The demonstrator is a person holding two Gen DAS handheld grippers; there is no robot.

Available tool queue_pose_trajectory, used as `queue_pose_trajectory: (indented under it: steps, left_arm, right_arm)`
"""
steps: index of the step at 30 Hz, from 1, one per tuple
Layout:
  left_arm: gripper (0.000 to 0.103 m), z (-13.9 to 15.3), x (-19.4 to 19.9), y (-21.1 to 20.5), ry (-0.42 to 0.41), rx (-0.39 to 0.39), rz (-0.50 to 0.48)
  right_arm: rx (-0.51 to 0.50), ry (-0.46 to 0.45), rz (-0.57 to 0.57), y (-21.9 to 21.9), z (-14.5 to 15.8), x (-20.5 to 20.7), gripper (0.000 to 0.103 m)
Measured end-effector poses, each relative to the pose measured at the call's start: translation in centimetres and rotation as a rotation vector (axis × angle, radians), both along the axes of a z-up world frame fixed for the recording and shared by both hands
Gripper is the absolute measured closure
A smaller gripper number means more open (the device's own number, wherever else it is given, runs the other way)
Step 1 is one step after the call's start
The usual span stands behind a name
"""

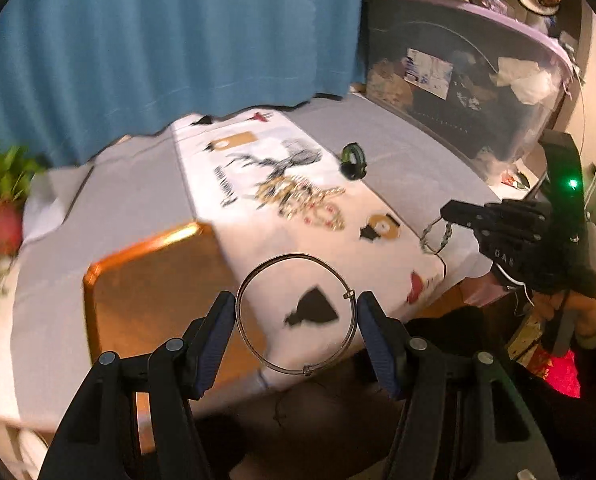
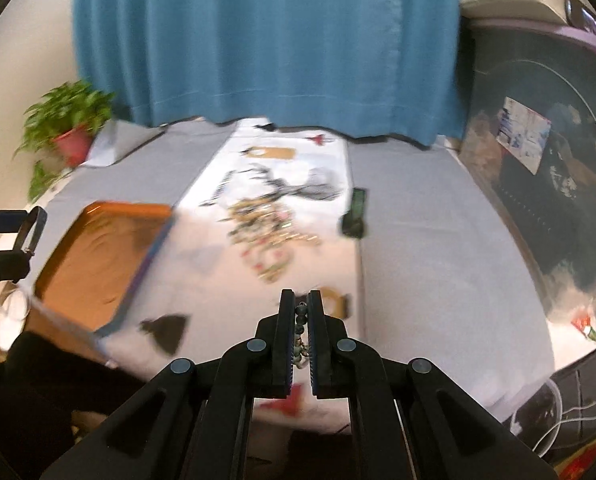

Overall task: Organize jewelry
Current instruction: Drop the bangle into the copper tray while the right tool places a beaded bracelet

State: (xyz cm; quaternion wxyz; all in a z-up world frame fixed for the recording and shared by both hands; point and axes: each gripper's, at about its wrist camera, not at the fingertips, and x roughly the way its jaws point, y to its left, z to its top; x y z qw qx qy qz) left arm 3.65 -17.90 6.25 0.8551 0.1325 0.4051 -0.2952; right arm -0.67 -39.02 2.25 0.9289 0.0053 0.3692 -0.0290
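Observation:
My left gripper (image 1: 296, 312) is shut on a thin silver bangle (image 1: 258, 280), which stands between the blue pads above the table's near edge. It also shows at the left edge of the right wrist view (image 2: 32, 228). My right gripper (image 2: 301, 308) is shut on a beaded bracelet (image 2: 300, 330); from the left wrist view it hangs from the fingertips (image 1: 435, 236) at the right. A pile of gold jewelry (image 1: 301, 200) lies on the white printed cloth (image 1: 258, 168), also in the right wrist view (image 2: 266, 224). An orange tray (image 1: 154, 288) (image 2: 98, 260) sits left of the pile.
A dark green bangle stack (image 1: 353, 160) (image 2: 355, 212) stands right of the pile. A potted plant (image 2: 68, 128) is at the far left. A large clear storage bin (image 1: 469, 84) borders the right side. A blue curtain (image 2: 266, 40) hangs behind.

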Motion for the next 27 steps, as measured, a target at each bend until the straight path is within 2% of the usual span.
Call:
queue_pose_trajectory:
  steps: [5, 7, 10, 16, 27]
  left_arm:
    - [0.044, -0.7, -3.8, 4.0, -0.038, -0.013, 0.109]
    - [0.045, -0.9, -4.6, 5.4, -0.035, -0.049, 0.154]
    - [0.044, -1.3, -5.4, 6.8, -0.054, -0.052, 0.207]
    - [0.044, -1.8, -6.6, 9.2, -0.08, -0.046, 0.271]
    - [0.044, -2.6, -6.5, 11.9, -0.067, -0.052, 0.315]
  right_arm:
    - [0.024, 0.024, 0.06, 4.8, -0.5, -3.2, 0.097]
    - [0.028, 0.035, 0.088, 6.7, -0.8, -4.3, 0.097]
    - [0.028, 0.044, 0.122, 9.0, -1.0, -5.5, 0.097]
    - [0.02, 0.045, 0.189, 12.5, -0.8, -7.5, 0.097]
    - [0.004, 0.059, 0.241, 15.4, -0.5, -7.0, 0.097]
